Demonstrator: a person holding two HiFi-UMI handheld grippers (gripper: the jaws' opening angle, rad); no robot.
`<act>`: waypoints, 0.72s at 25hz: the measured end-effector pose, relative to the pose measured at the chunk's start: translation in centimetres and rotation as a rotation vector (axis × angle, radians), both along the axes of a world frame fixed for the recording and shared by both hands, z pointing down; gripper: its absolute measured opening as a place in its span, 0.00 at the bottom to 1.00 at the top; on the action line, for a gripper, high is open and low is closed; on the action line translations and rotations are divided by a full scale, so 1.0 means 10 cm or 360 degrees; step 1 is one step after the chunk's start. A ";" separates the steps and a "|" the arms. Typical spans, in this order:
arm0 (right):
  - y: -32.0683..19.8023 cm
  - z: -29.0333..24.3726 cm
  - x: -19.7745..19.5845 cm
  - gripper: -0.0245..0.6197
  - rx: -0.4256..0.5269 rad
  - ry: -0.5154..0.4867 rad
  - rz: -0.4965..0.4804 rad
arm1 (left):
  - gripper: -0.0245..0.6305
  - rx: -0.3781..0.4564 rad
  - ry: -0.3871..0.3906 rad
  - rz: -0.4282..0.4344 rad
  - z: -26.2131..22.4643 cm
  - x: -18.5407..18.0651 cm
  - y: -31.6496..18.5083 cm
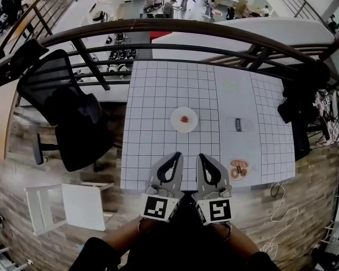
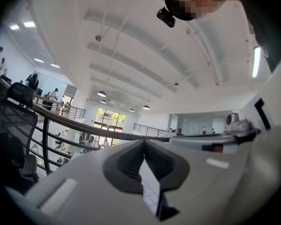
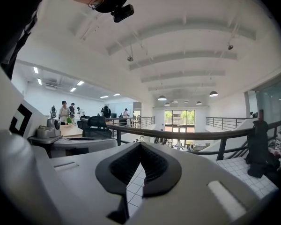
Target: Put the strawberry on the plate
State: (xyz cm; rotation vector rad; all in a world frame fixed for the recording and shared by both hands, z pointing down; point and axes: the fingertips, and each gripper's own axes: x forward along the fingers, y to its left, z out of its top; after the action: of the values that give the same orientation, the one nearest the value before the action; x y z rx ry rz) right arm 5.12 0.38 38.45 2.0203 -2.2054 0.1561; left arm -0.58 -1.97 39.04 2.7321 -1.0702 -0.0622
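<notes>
strawberry [image 1: 184, 118]: small red blob on the plate, about mid-plate. Too small to tell its long axis or which way the tip points.
plate [image 1: 175, 124]: round, white, flat on the table, about mid-table. Well apart from both grippers, which are on the near side.
left gripper [image 1: 175, 155]: over the table's near edge, tips pointing away from the person twd the plate. Fingers together at the tips, nothing btwn them.
right gripper [image 1: 203, 156]: just beside the left one, roughly parallel to it. Fingers together, nothing held.
table [image 1: 152, 89]: white top w/ dark grid lines. A plain, ungridded strip runs front to back on the right part.
packet [image 1: 239, 124]: small, flat, on the plain strip, right of the plate.
round item [image 1: 238, 169]: orange-toned, near the table's front edge, just right of the right gripper. Can't tell what it is.
railing [image 1: 175, 26]: dark curved rail w/ bars, past the table's far edge; lower level w/ people beyond.
office chair [image 1: 68, 112]: black, left of the table.
white stool [image 1: 73, 205]: near left, on the floor.
floor [image 1: 22, 174]: wood planks.
dark garment [image 1: 302, 92]: hangs at the rail, right side.
ceiling [image 3: 187, 69]: white, ribbed, round lamps.
</notes>
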 end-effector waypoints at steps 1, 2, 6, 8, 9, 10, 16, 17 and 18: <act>0.02 0.00 -0.01 0.03 -0.0001 0.0008 0.0002 | 0.05 -0.0006 0.0007 0.0005 -0.01 0.00 0.02; 0.04 -0.01 -0.02 0.03 0.0000 0.0018 0.0001 | 0.05 -0.0013 0.0012 0.0008 -0.02 0.00 0.05; 0.08 -0.06 -0.07 0.03 0.0031 0.0117 -0.0044 | 0.05 -0.0029 -0.0006 -0.0013 -0.02 -0.06 0.09; 0.09 -0.03 -0.10 0.03 0.0027 0.0112 -0.0053 | 0.05 -0.0010 -0.0025 -0.0017 0.01 -0.08 0.10; 0.10 -0.02 -0.11 0.03 0.0024 0.0095 -0.0054 | 0.05 -0.0002 -0.0029 -0.0015 0.03 -0.09 0.10; 0.10 0.00 -0.12 0.03 0.0022 0.0081 -0.0056 | 0.05 -0.0002 -0.0024 -0.0012 0.04 -0.09 0.11; 0.16 -0.03 -0.05 0.03 0.0015 0.0029 -0.0039 | 0.05 -0.0021 -0.0027 -0.0009 0.08 -0.06 0.17; 0.16 -0.03 -0.04 0.03 0.0015 0.0026 -0.0031 | 0.05 -0.0017 -0.0031 -0.0006 0.08 -0.05 0.17; 0.16 -0.02 -0.02 0.03 0.0012 0.0022 -0.0023 | 0.05 -0.0012 -0.0033 -0.0002 0.08 -0.05 0.17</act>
State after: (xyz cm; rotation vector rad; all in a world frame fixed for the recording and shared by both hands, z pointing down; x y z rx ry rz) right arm 4.92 1.98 38.28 2.0022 -2.2152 0.1316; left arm -1.03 -0.29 39.86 2.7310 -1.0757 -0.0305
